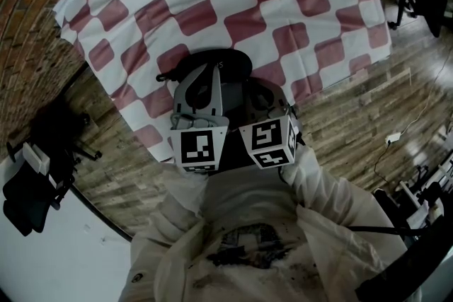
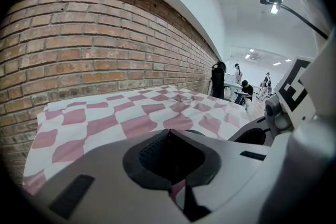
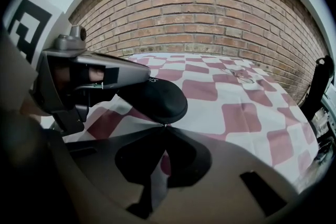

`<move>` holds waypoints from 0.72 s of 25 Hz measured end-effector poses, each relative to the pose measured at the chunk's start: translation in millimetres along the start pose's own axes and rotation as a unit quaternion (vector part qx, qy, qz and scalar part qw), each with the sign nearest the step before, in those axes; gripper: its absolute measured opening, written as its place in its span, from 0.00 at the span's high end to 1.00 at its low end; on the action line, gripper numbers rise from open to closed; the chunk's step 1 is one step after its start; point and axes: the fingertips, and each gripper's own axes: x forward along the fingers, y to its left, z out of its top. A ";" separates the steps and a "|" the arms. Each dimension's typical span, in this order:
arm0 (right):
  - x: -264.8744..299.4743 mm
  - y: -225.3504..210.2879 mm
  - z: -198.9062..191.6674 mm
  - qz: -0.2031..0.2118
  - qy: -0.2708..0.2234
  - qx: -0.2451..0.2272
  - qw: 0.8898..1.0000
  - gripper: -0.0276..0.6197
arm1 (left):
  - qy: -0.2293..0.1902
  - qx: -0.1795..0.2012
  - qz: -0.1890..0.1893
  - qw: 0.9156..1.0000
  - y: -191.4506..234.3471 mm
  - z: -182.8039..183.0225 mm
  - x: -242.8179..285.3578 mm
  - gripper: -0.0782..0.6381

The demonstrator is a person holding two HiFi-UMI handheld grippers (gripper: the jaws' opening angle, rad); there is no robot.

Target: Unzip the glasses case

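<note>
"Where did the black oval zip-up glasses case (image 1: 237, 60) sit?"

"In the head view, at the 6 o'clock edge of the red-and-white checked tablecloth (image 1: 297, 18)."

"And the 2 grippers?"

"The left gripper (image 2: 169, 131) was closed tight on nothing, reaching over the case from 9 o'clock in the right gripper view. The right gripper (image 3: 165, 126) was closed too, its tips at the case's near rim."

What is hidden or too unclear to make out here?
Right gripper view: whether the right gripper pinches a zipper pull on the glasses case, too small to tell.
Left gripper view: the left gripper hides the case.
Head view: both grippers cover most of the case.
</note>
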 end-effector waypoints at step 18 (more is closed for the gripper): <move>-1.1 -12.2 5.3 0.023 0.025 -0.038 0.999 0.94 | 0.011 -0.016 0.021 1.000 4.1 2.6 5.4 0.87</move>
